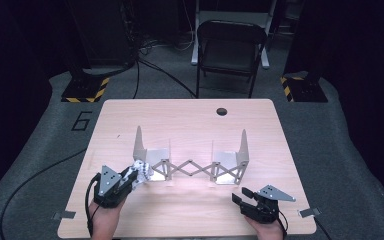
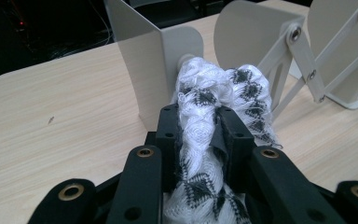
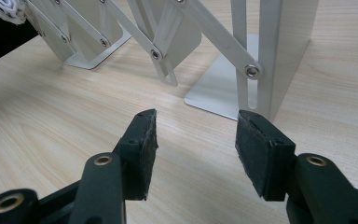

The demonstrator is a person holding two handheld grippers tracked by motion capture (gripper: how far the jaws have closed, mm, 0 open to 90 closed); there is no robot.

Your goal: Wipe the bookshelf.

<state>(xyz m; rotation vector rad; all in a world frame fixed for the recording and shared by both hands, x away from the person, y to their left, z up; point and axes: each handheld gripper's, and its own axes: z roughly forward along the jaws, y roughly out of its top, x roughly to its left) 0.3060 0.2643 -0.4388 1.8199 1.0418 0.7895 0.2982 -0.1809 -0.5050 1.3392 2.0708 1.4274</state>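
A grey metal expanding rack [image 1: 190,167] with scissor bars stands in the middle of the wooden table, an upright end plate at each side. My left gripper [image 1: 130,179] is shut on a bunched white cloth with black pattern [image 2: 205,116], right at the rack's left end plate [image 2: 154,60]. The cloth [image 1: 141,171] sticks out past the pads and touches the plate. My right gripper [image 1: 241,195] rests near the table's front right, open, with nothing between its pads [image 3: 142,140]. Its view faces the rack's right end plate [image 3: 279,51] and scissor bars [image 3: 168,56].
The table [image 1: 190,120] has a round cable hole [image 1: 222,111] at the back. A black folding chair [image 1: 230,47] stands behind the table. Yellow-and-black striped stand bases [image 1: 85,92] sit on the floor at both back corners. Tape tabs mark the table's front corners.
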